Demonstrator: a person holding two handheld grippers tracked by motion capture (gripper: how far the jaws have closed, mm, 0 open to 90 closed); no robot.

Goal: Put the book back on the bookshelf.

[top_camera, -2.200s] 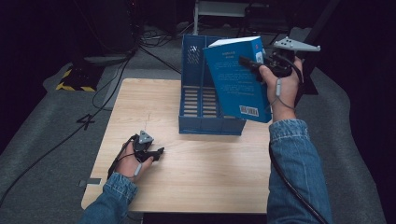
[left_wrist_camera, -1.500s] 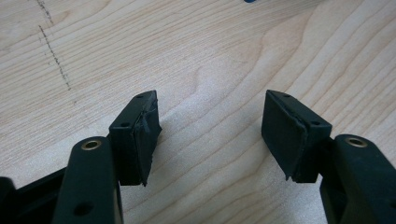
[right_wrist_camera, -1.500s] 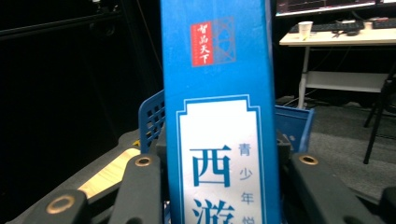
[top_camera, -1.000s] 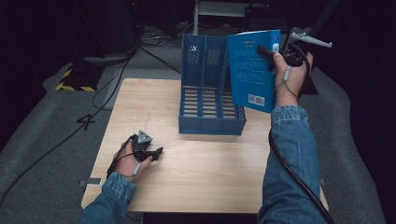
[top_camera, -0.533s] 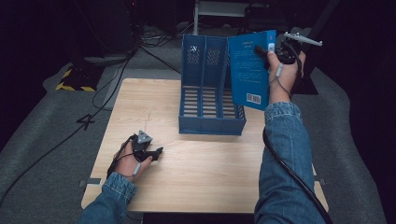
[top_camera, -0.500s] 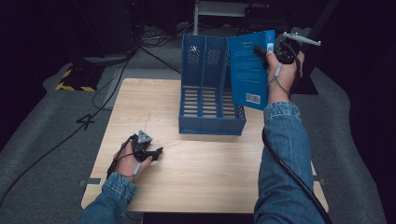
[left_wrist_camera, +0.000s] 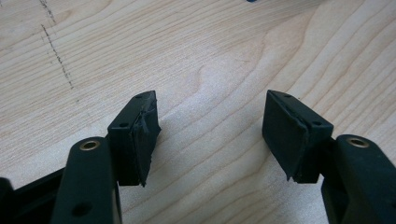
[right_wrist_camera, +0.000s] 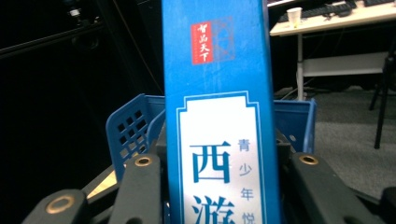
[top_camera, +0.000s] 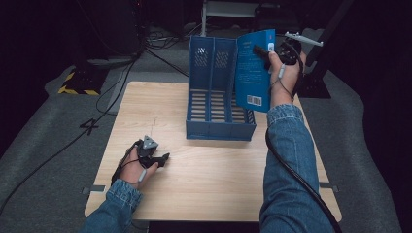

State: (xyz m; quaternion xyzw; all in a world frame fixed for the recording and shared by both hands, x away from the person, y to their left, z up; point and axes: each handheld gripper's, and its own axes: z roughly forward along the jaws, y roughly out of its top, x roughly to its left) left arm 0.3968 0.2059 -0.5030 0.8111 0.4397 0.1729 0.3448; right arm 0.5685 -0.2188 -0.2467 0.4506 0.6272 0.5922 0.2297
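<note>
The right gripper (top_camera: 266,49) is pinching the book (top_camera: 252,70) by its spine — upright, hanging over the rack's (top_camera: 214,99) right slot (back end). The left gripper (top_camera: 163,158) is resting spread on the tabletop (top_camera: 214,170), well apart.

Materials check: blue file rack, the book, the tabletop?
File rack: likely moulded plastic, matte, with slotted walls. Book: paper with a slightly glossy printed cover, barcode showing. Tabletop: pale wood or wood-look laminate, grain lines visible, matte.

The right tongs (top_camera: 266,50) hold a blue book (top_camera: 252,70) upright over the blue file rack (top_camera: 218,131).
</note>
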